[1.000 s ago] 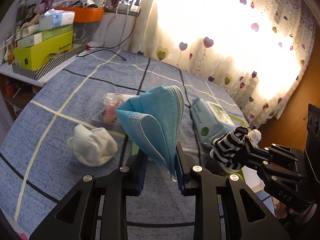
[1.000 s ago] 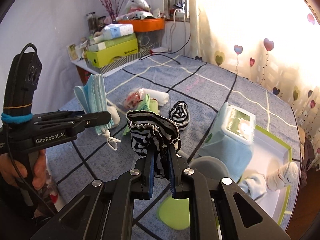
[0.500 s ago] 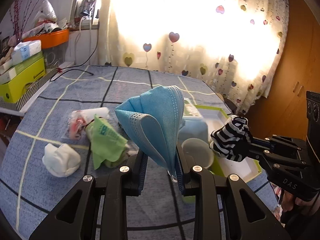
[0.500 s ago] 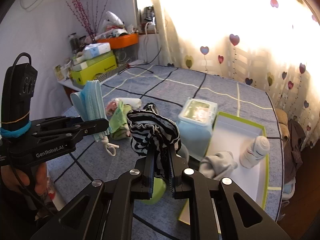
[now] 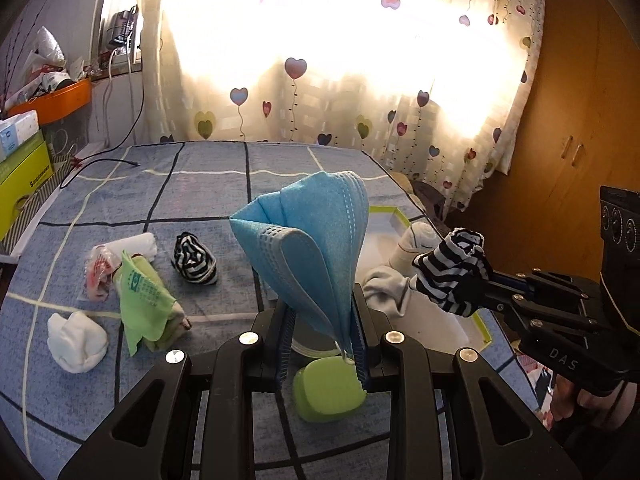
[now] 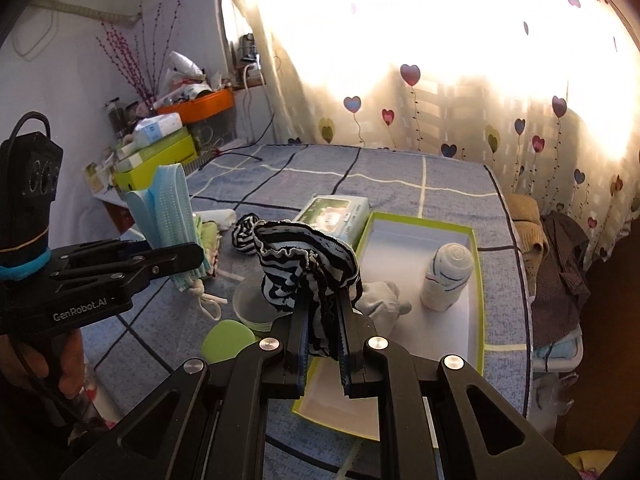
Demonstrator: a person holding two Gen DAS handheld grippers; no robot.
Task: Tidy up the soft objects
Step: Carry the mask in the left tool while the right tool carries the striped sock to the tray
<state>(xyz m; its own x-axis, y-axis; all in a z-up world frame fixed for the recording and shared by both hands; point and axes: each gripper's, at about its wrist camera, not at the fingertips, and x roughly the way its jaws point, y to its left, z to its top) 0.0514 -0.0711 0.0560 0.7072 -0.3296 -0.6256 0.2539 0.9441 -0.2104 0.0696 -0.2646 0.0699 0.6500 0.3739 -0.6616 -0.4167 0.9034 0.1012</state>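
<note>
My left gripper (image 5: 320,320) is shut on a folded blue face mask (image 5: 308,248), which stands up between its pads. From the right wrist view that same gripper (image 6: 188,256) shows at the left with the mask (image 6: 168,204) and its ear loops hanging. Between the pads of my right gripper (image 6: 323,320) is a bunched black-and-white striped sock (image 6: 306,256), and the gripper is shut on it. It hangs over the near left edge of a green-rimmed white tray (image 6: 476,280). A rolled white sock (image 6: 448,276) and a grey sock (image 6: 384,300) lie in the tray.
On the blue checked cover lie a second striped sock (image 5: 194,258), a green cloth (image 5: 144,300), a white sock ball (image 5: 78,340) and a plastic-wrapped roll (image 5: 100,268). A wipes pack (image 6: 336,216), a small bowl (image 6: 252,308) and a green lid (image 5: 328,388) sit left of the tray.
Both grippers have swung to the right across the cover toward the tray, each still holding its item. The tray now sits in front of the right gripper.
</note>
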